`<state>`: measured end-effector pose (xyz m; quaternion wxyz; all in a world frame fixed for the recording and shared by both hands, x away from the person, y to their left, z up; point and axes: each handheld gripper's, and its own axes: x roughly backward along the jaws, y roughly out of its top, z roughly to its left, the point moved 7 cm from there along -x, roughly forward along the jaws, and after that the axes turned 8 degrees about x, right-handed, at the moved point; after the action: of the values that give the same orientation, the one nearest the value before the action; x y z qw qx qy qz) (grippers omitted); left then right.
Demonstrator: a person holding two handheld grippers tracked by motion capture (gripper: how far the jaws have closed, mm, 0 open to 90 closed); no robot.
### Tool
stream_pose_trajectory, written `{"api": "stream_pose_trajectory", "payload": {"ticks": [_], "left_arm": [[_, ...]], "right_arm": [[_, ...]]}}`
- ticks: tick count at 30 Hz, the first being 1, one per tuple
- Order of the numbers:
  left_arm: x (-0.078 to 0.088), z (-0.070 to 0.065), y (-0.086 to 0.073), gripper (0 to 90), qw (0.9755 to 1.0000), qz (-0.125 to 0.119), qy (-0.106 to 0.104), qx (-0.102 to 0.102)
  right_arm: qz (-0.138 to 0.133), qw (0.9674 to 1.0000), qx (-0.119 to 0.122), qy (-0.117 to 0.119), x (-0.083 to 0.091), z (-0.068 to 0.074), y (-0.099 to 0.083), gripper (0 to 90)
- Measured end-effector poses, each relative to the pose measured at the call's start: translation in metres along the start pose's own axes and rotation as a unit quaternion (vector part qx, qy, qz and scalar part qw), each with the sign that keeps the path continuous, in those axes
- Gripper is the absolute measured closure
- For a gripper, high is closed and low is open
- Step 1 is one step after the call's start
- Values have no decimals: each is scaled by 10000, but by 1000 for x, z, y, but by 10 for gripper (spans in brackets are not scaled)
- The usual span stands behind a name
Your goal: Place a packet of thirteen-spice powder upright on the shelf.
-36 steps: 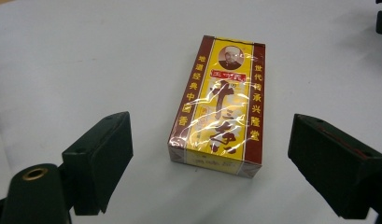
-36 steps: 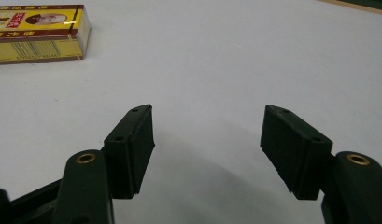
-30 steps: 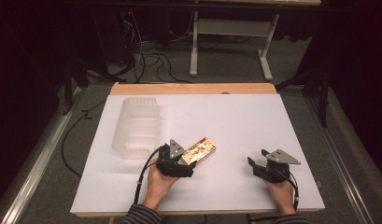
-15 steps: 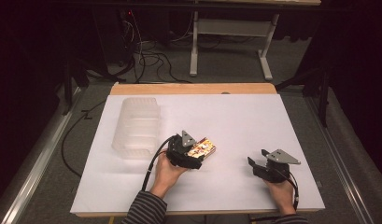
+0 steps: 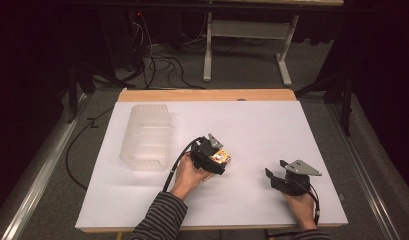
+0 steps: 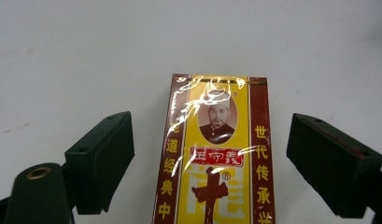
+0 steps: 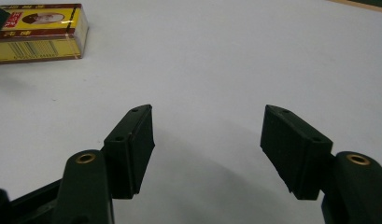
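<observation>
Shifted rightward across the white surface (image 5: 252, 130) since a second ago, the left gripper (image 6: 212, 154) straddles a box (image 6: 216, 154), jaws spread and just narrowing slightly, pads clear of both long sides, apparently lining up for a pinch. Flat near the surface's middle lies the box (image 5: 221, 158): yellow with maroon borders, a portrait, gold characters, glossy wrap. Right gripper (image 7: 207, 140) rests apart, jaws spread and empty. A clear bin (image 5: 147, 135) waits at left, likely the destination.
</observation>
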<state>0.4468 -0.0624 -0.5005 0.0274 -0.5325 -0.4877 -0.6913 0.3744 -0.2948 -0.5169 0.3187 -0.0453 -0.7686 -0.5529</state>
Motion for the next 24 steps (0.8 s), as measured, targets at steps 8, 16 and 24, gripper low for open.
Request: {"api": "stream_pose_trajectory", "payload": {"ticks": [8, 16, 24], "left_arm": [[-15, -1, -2, 188, 9997, 215, 53, -37], [-20, -2, -4, 269, 9995, 318, 50, -48], [-16, -2, -3, 320, 9996, 274, 66, -57]], "right_arm": [[4, 10000, -28, 0, 0, 0, 0, 353], [7, 10000, -25, -4, 0, 0, 0, 353], [7, 10000, -31, -15, 0, 0, 0, 352]]}}
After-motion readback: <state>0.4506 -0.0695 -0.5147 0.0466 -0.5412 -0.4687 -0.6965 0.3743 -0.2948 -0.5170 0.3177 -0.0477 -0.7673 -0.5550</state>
